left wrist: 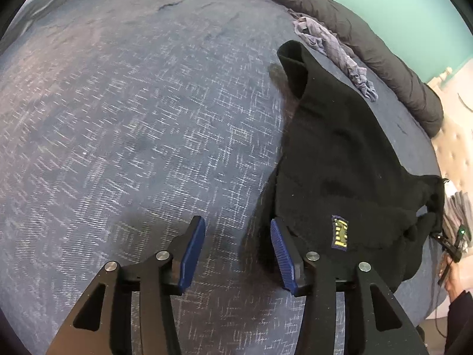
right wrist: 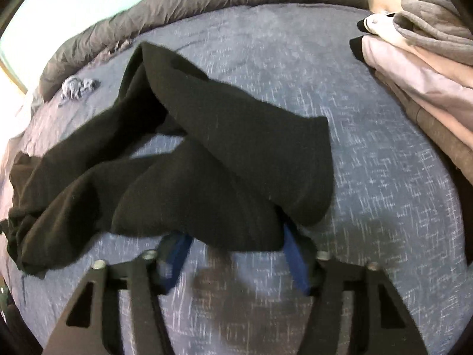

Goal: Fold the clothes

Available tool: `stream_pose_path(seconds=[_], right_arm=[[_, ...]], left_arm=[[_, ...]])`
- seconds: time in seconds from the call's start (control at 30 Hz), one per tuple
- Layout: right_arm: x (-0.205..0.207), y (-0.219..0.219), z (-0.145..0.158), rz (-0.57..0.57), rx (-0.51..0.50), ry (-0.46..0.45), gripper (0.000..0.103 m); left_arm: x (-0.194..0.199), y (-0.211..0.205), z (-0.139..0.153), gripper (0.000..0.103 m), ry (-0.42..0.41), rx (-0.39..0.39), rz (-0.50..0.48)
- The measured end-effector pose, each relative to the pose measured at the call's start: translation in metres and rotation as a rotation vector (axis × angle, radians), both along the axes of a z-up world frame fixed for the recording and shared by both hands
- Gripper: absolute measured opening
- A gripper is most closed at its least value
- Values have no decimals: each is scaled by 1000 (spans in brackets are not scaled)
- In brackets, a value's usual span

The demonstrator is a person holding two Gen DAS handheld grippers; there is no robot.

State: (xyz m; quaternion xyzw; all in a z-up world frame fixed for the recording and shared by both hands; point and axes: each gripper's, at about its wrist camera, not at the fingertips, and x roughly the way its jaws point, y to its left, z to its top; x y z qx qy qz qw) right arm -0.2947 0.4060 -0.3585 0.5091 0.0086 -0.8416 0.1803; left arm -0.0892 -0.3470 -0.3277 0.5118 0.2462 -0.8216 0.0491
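A black garment [left wrist: 340,153] with a small yellow label [left wrist: 340,233] lies crumpled on the blue patterned bedspread [left wrist: 133,133]. My left gripper [left wrist: 236,222] is open just left of the garment. Its right pad [left wrist: 280,254] is at the cloth's edge, and only bedspread shows between the pads. In the right wrist view the same black garment [right wrist: 207,148] sprawls with long folded limbs. Its near edge drapes over the tips of my right gripper [right wrist: 235,236]. The blue pads [right wrist: 295,260] stand well apart, their tips hidden under the cloth.
A rolled dark grey duvet [left wrist: 354,29] lines the far side of the bed. A small crumpled blue-grey garment [left wrist: 334,50] lies beside it. A stack of folded pink and grey clothes [right wrist: 419,68] sits at the right. A hand [left wrist: 452,278] shows at the bed's right edge.
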Motion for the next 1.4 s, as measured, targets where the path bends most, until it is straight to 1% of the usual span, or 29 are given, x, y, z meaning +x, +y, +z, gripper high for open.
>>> stream_pose_path(seconds=[0.07, 0.1, 0.17, 0.27, 0.37, 0.5, 0.67, 0.77, 0.9, 1.07, 1.1, 1.13, 1.17, 1.2, 1.23, 1.27, 1.3, 1.4], right_arm=[[-1, 0, 1, 2, -19, 8, 38], [0, -1, 2, 13, -12, 15, 28], [1, -5, 5, 38, -4, 31, 18], [3, -8, 10, 61, -8, 45, 13], [2, -9, 11, 62, -13, 44, 12], [7, -9, 14, 64, -21, 50, 10], [7, -8, 16, 67, -21, 48, 10], [7, -8, 16, 68, -24, 45, 10], [8, -8, 15, 65, -28, 39, 10], [9, -8, 15, 65, -36, 39, 10], [9, -8, 16, 60, -37, 45, 13], [10, -8, 17, 55, -45, 48, 13], [9, -8, 17, 50, -75, 39, 13], [7, -8, 15, 42, -81, 28, 20], [6, -10, 15, 33, -78, 28, 26], [6, -11, 15, 25, -76, 40, 37], [5, -12, 14, 16, -70, 45, 42], [1, -15, 11, 13, -74, 43, 42]], left_arm=[[1, 0, -1, 50, 4, 5, -1], [3, 0, 2, 50, 19, 14, -2], [8, -1, 9, 50, 52, 32, -5], [17, 1, 17, 50, 73, 28, -20], [23, 11, 24, 50, 68, -15, -62], [29, 17, 31, 50, 79, -35, -89], [32, 15, 41, 50, 106, -12, -70], [34, 17, 44, 54, 111, 0, -76], [30, 25, 39, 55, 98, 4, -106], [20, 36, 27, 54, 73, -24, -149], [18, 38, 25, 49, 72, -35, -158], [17, 40, 24, 42, 69, -44, -169], [15, 42, 24, 24, 66, -52, -180], [14, 43, 24, 13, 65, -58, -184], [13, 43, 26, 12, 66, -63, -186], [12, 44, 28, 8, 67, -69, -191], [12, 44, 30, 7, 69, -75, -192], [13, 43, 38, 5, 83, -88, -187]])
